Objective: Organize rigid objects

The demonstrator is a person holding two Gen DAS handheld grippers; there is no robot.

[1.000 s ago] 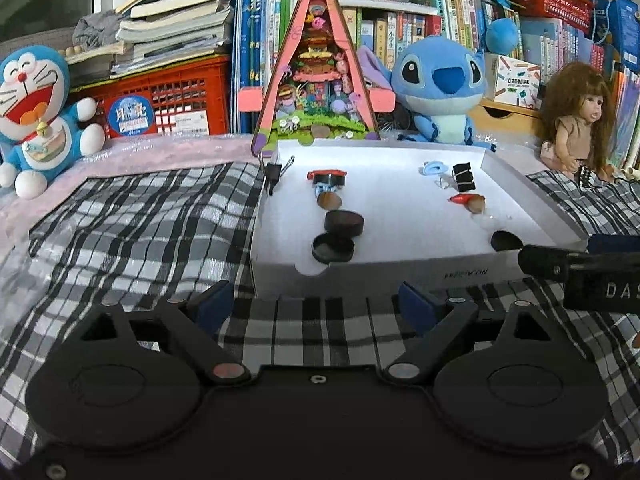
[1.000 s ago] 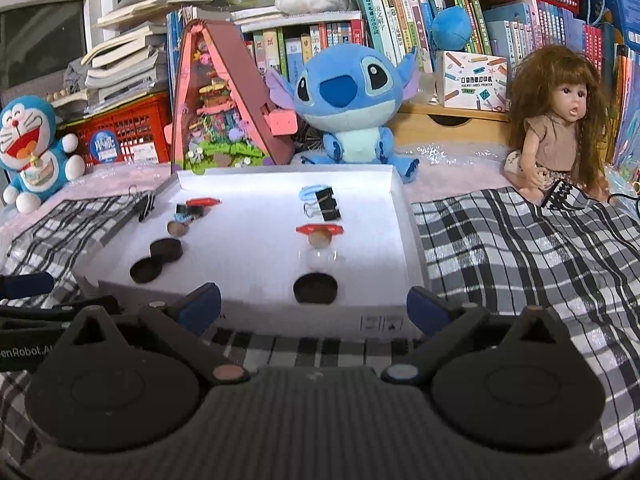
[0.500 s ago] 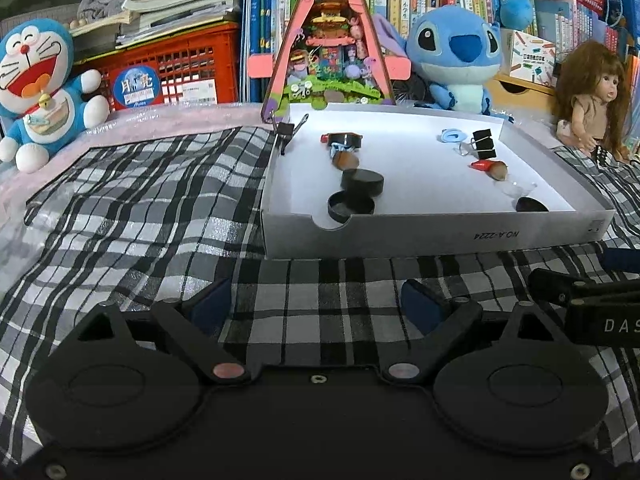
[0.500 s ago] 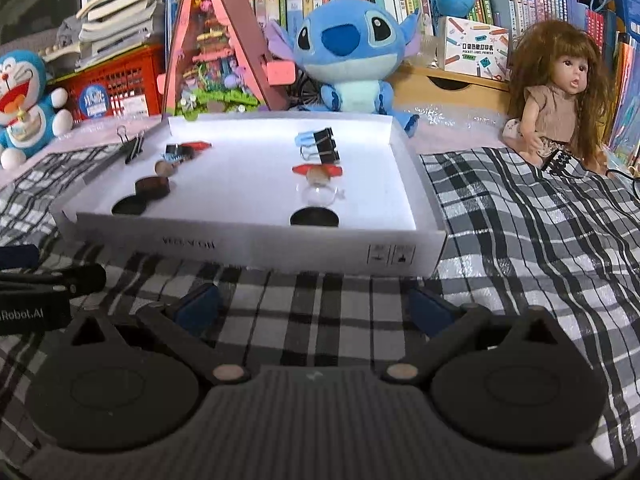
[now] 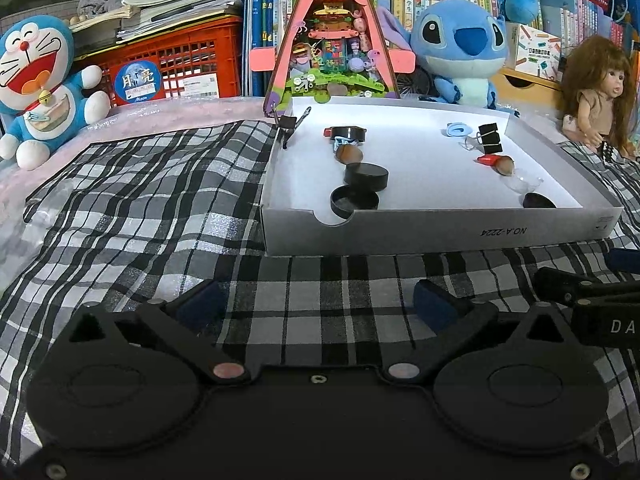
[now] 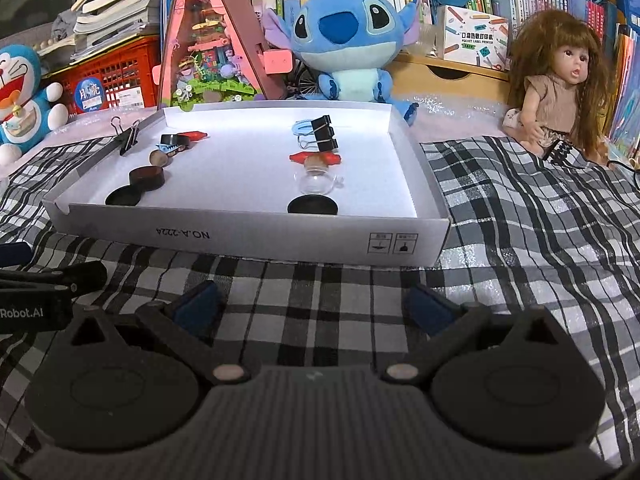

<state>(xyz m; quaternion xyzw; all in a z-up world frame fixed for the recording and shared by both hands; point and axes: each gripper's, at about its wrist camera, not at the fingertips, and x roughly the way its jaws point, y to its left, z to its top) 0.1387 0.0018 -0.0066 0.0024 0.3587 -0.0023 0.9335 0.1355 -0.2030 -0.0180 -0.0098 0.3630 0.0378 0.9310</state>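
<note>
A white cardboard tray [image 5: 440, 232] [image 6: 248, 236] lies on the plaid cloth ahead of both grippers. It holds two rows of small objects: on the left black round lids [image 5: 366, 176] [image 6: 146, 178], a brown stone [image 5: 349, 154] and a black cap; on the right black binder clips [image 5: 490, 139] [image 6: 326, 133], a red piece [image 6: 314, 157], a small glass jar [image 6: 314, 184] and a black lid [image 6: 312, 205]. A binder clip [image 5: 286, 124] [image 6: 129, 138] grips the tray's left wall. My left gripper [image 5: 316, 306] and right gripper [image 6: 312, 306] are open, empty, well short of the tray.
Behind the tray stand a pink triangular toy house [image 5: 330, 40], a Stitch plush [image 5: 460, 48], a Doraemon plush [image 5: 36, 88], a doll [image 6: 560, 92], a red crate [image 5: 168, 64] and shelves of books. The plaid cloth [image 5: 132, 200] is wrinkled at the left.
Both grippers have pulled back from the tray's front wall toward me, so the tray now sits farther off. Nothing in the tray has moved.
</note>
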